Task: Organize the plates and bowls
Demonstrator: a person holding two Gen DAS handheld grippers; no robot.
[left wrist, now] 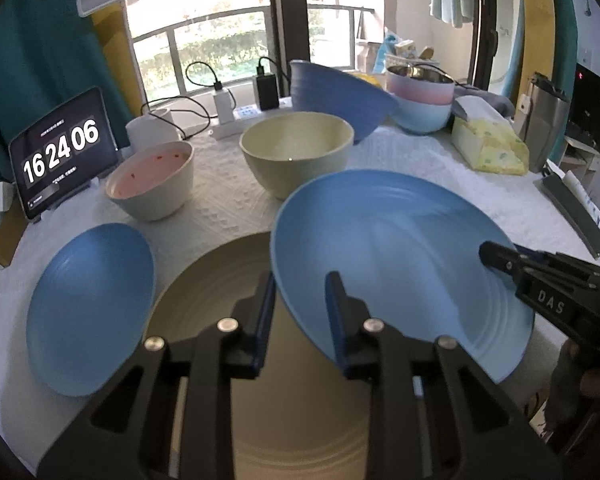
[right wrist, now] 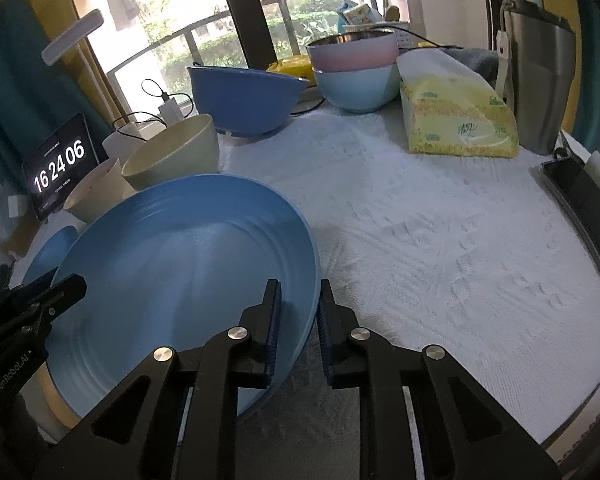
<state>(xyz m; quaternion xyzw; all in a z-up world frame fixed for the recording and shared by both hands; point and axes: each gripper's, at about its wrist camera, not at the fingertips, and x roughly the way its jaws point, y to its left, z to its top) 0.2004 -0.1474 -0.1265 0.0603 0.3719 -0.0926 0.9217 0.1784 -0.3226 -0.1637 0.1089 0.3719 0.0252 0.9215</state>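
The left gripper (left wrist: 300, 300) straddles the near rim of the light blue plate (left wrist: 400, 256), one finger under it, one over; whether the pads actually press the rim is hard to tell. The right gripper (right wrist: 299, 312) likewise brackets the plate's opposite edge, a gap showing beside its outer finger, so its grip is unclear too. The plate hangs tilted above a beige plate (left wrist: 220, 280), largely hidden beneath. Left lies a darker blue plate (left wrist: 92, 320). Farther back stand a pink-lined bowl (left wrist: 152, 184), a cream bowl (left wrist: 296, 152), a blue bowl (left wrist: 336, 96) and stacked pastel bowls (left wrist: 420, 100).
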